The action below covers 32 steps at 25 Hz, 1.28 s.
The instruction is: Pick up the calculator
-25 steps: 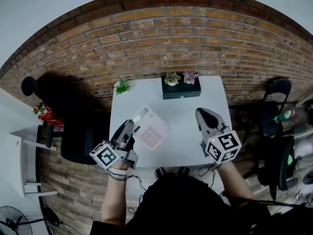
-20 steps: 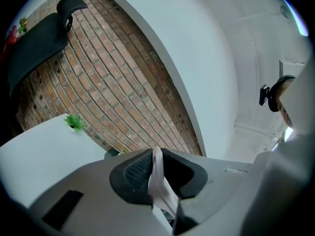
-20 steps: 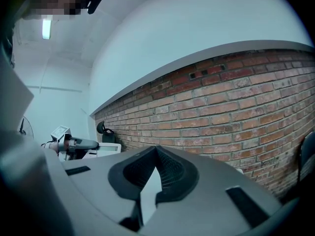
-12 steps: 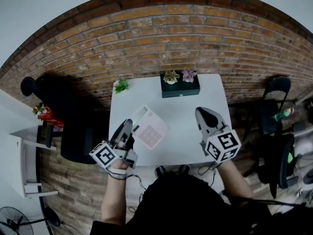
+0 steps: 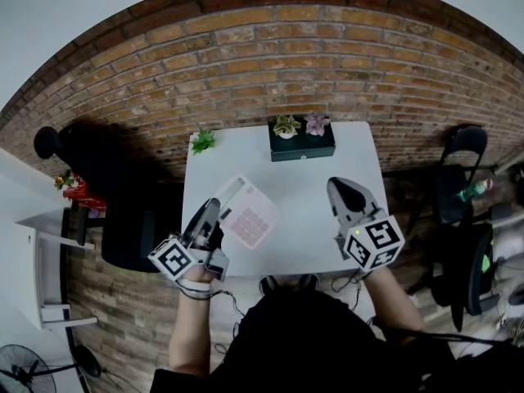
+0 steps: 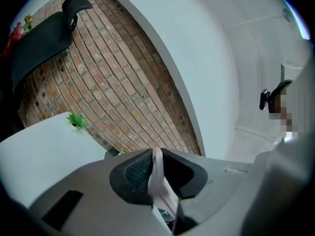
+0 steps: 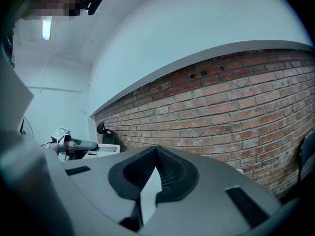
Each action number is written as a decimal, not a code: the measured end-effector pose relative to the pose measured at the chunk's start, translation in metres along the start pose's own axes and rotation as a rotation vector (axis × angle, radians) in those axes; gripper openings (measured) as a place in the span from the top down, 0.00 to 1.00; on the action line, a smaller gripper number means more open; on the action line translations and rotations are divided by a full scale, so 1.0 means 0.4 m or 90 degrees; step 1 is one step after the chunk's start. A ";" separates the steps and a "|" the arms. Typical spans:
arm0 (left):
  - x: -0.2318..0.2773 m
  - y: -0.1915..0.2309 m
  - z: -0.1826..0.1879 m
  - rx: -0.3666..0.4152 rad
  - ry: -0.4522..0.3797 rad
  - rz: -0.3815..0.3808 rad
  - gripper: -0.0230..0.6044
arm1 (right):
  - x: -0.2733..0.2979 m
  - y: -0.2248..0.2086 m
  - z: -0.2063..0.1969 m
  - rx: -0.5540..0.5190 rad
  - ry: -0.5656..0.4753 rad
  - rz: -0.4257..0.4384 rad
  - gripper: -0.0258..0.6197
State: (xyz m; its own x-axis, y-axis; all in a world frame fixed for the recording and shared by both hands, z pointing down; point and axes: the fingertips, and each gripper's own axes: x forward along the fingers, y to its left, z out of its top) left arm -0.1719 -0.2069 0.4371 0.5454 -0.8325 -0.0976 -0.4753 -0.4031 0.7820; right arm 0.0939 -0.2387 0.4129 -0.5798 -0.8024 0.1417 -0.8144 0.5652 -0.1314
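Note:
A pale pink calculator (image 5: 248, 215) is tilted above the white table (image 5: 307, 219), toward its left side. My left gripper (image 5: 214, 207) is shut on the calculator's left edge. In the left gripper view that edge is a thin pale strip (image 6: 159, 178) pinched between the two black pads of the left gripper (image 6: 156, 155). My right gripper (image 5: 343, 189) hovers over the right half of the table, shut, with nothing in it. In the right gripper view the tips of the right gripper (image 7: 156, 150) meet, with only the brick wall beyond them.
A dark box (image 5: 303, 147) with two small potted plants stands at the table's far edge. A little green plant (image 5: 204, 142) sits at the far left corner. A black chair (image 5: 123, 236) stands left of the table, and other chairs (image 5: 467, 150) to the right.

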 end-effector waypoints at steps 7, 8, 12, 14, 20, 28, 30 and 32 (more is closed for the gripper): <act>0.003 -0.009 0.008 0.001 0.000 -0.008 0.88 | 0.001 0.004 0.005 -0.013 -0.001 0.002 0.96; 0.005 -0.011 0.009 0.000 0.000 -0.009 0.88 | 0.001 0.005 0.007 -0.015 -0.002 0.002 0.96; 0.006 -0.011 0.008 -0.001 0.002 -0.009 0.88 | 0.001 0.005 0.008 -0.015 -0.001 0.002 0.96; 0.005 -0.008 0.007 -0.001 0.002 -0.006 0.88 | 0.001 0.005 0.006 -0.016 0.001 0.003 0.96; 0.008 -0.001 0.003 -0.004 0.002 -0.003 0.88 | 0.006 0.001 0.000 -0.019 0.006 0.006 0.96; 0.011 -0.004 0.004 -0.008 -0.005 -0.001 0.88 | 0.006 -0.007 -0.004 -0.023 0.008 0.009 0.96; 0.011 -0.009 0.002 -0.009 -0.007 -0.003 0.88 | 0.004 -0.006 -0.005 -0.022 0.009 0.010 0.96; 0.010 -0.014 0.000 -0.009 -0.007 -0.005 0.88 | 0.000 -0.007 -0.006 -0.022 0.010 0.011 0.96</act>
